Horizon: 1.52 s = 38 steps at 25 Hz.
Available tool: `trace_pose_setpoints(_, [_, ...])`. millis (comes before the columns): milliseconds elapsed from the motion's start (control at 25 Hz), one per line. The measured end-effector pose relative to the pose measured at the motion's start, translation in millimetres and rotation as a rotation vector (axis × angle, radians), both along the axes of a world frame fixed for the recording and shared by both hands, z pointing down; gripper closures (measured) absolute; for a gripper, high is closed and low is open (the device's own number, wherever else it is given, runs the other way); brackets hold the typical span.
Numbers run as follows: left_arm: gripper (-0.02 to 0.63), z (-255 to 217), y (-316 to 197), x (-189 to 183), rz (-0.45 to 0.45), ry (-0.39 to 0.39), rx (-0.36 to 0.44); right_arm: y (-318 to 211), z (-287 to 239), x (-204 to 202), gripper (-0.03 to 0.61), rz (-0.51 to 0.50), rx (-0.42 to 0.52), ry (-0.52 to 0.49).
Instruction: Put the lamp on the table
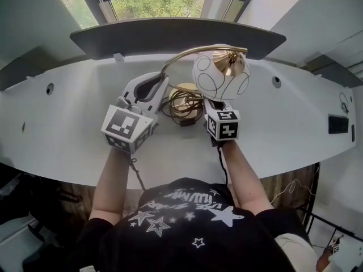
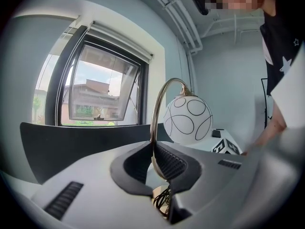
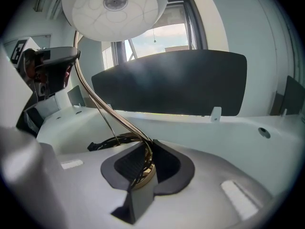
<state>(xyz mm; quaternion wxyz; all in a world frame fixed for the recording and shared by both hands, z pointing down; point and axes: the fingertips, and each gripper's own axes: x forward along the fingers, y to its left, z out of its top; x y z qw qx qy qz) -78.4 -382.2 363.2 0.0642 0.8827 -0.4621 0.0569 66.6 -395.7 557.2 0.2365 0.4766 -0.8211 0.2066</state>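
The lamp has a round brass base (image 1: 185, 90), a curved brass arm (image 1: 177, 56) and a white globe shade (image 1: 220, 75) drawn with thin black rings. It stands at the middle of the white table (image 1: 68, 123); whether the base rests on the top I cannot tell. My left gripper (image 1: 161, 88) is shut on the arm low down, and the brass tube (image 2: 153, 136) runs up between its dark pads to the shade (image 2: 188, 119). My right gripper (image 3: 143, 162) is shut on the foot of the lamp (image 3: 144, 171), under the shade (image 3: 114, 7). Its marker cube (image 1: 223, 124) shows below the globe.
The lamp's dark cord (image 1: 180, 110) lies coiled around the base. A dark upright panel (image 1: 176, 35) runs along the table's back edge, with a window behind it. Round holes (image 1: 276, 82) pierce the tabletop on both sides. A black socket (image 1: 338, 123) sits at the far right.
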Motion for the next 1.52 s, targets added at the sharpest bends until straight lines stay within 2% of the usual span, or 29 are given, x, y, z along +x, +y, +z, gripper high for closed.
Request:
trace_pose_setpoints(240, [0.581,0.5,-1.2,0.0,0.007,-0.024,-0.003,4.2,2.8,-2.7,0.535,-0.001,-0.002,-0.007])
trace_pose_setpoints(480, [0.581,2.7,-2.2,-2.1,-0.019,-0.011,-0.020,2.8,2.2,-0.9,0.535,0.005,0.005,-0.007])
trace_pose_setpoints(720, [0.581,0.1,-1.4,-3.0,-0.060,0.005,0.038,2.1,3.2,-2.9,0.535,-0.005,0.026,0.078])
trace_pose_setpoints(840, [0.581,1.3,0.0,-2.7,-0.077,-0.009,0.067,2.1,4.1,-2.6,0.534,0.003,0.016,0.061])
trace_pose_setpoints(1000, [0.581,4.6,1.3,-1.9,-0.063,-0.035,0.059,3.0,5.6,-5.8,0.534,-0.013,0.008,0.042])
trace_pose_setpoints(1120, [0.578,5.5,2.5,-4.5,-0.067,-0.055,0.074,8.8,6.8,-9.9,0.501,-0.035,0.006,0.055])
trace_pose_setpoints(1280, [0.523,-0.1,7.6,-14.4,-0.101,-0.054,0.112,14.2,-1.1,-8.6,0.421,-0.025,0.051,0.062])
trace_pose_setpoints(1520, [0.495,7.2,30.9,-32.4,-0.146,-0.017,0.067,32.8,-16.9,-2.2,0.410,0.004,0.091,0.043])
